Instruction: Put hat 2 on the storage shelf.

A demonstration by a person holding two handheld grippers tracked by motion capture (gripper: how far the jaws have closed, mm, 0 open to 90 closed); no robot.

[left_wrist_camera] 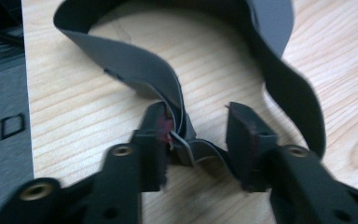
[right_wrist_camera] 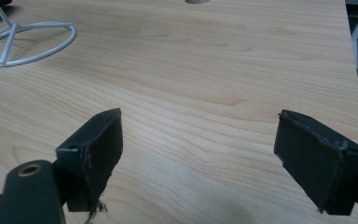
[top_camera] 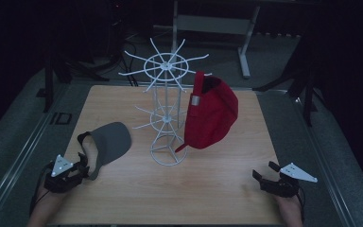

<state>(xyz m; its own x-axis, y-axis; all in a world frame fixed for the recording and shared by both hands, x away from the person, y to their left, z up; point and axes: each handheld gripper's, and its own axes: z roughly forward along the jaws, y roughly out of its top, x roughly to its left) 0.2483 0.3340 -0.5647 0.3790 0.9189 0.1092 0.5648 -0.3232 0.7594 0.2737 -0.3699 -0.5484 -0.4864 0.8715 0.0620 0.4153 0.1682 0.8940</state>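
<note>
A grey visor (top_camera: 109,141) lies flat on the wooden table (top_camera: 217,189) at the front left. Its back strap (left_wrist_camera: 135,65) curls toward my left gripper (top_camera: 84,165). In the left gripper view the folded end of the strap sits between the jaws of the left gripper (left_wrist_camera: 198,130): the left pad touches it, while the right pad stands apart with bare table in the gap. My right gripper (top_camera: 263,170) rests at the front right, and in its own view the right gripper (right_wrist_camera: 198,140) is open over bare wood. A red cap (top_camera: 212,113) hangs on a white wire rack (top_camera: 165,66).
The rack stands mid-table on a ring base (right_wrist_camera: 28,42), with spokes sticking out at two levels. Grey ledges (top_camera: 23,142) border the table on both sides, and the one beside my left gripper carries an "ID" mark (left_wrist_camera: 7,128). Dark stands and a table frame (top_camera: 246,42) lie beyond.
</note>
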